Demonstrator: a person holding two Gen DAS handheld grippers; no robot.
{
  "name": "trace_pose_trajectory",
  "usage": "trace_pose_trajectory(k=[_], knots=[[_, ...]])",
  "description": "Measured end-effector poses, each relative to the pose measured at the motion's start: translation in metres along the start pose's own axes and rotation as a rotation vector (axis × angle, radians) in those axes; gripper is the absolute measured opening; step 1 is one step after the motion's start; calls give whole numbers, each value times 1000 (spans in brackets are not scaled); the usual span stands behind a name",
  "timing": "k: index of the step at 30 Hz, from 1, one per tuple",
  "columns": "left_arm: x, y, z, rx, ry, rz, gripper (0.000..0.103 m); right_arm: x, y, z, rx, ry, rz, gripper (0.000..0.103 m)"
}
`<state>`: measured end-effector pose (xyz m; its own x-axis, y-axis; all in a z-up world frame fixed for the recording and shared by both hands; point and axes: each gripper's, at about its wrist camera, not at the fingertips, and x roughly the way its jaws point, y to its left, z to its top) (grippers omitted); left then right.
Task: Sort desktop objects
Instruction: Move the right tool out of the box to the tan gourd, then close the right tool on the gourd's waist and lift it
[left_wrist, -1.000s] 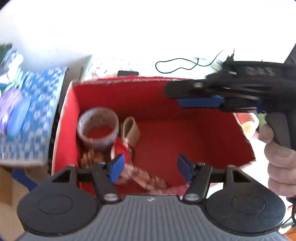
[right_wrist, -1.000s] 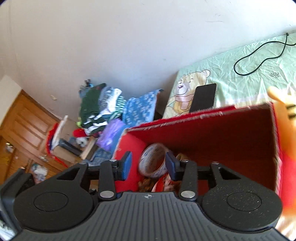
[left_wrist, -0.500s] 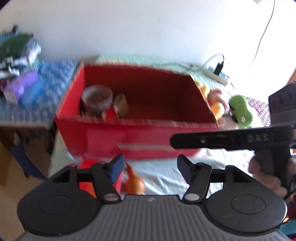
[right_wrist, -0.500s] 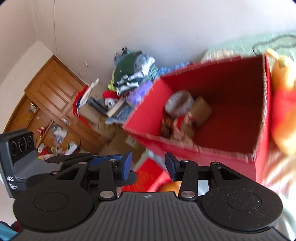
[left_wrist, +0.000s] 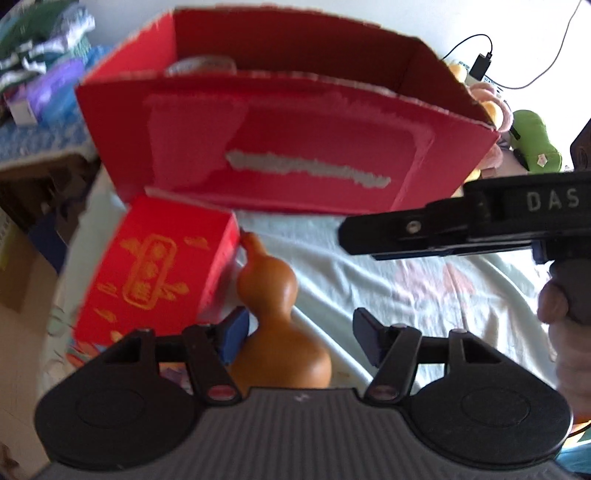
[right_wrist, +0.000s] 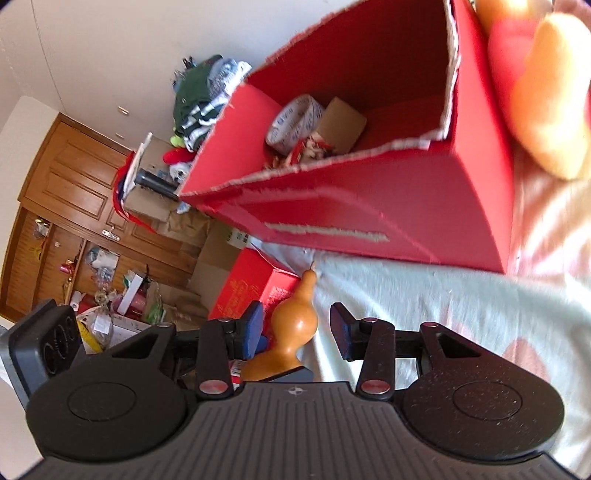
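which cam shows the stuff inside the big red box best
The right wrist view: it looks down into the big red box, showing a tape roll, a cardboard piece and tangled bits. The left wrist view faces the box's front wall; only the roll's top edge peeks over.

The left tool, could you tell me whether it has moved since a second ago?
Yes. The left tool has pulled back out of the big red box and dropped down in front of it, over the gourd.

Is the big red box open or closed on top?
Open. The big red box has no lid or flaps over it, and a tape roll and small cardboard piece show inside.
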<state>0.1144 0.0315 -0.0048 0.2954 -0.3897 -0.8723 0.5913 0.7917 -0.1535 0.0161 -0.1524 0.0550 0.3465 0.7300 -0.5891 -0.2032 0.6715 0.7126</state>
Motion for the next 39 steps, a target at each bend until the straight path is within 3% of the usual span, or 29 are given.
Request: trace_pose_trajectory(k=[6,14,24,27,39], knots=[[8,-4,-3,3,19,-38,65,12,-1,-6,-47,31,-71,45],[22,-18,-2,59,70,-93,59,10,-18,-15,13,93,-27,44],[29,-43,-1,154,86,-167,59,-1,-35,-24,79,118,-86,42],[31,-50,0,173,94,-194,59,-12,-46,-28,127,100,-92,36],[33,-102,3,328,115,-281,58,-70,-83,-49,306,8,-103,36]])
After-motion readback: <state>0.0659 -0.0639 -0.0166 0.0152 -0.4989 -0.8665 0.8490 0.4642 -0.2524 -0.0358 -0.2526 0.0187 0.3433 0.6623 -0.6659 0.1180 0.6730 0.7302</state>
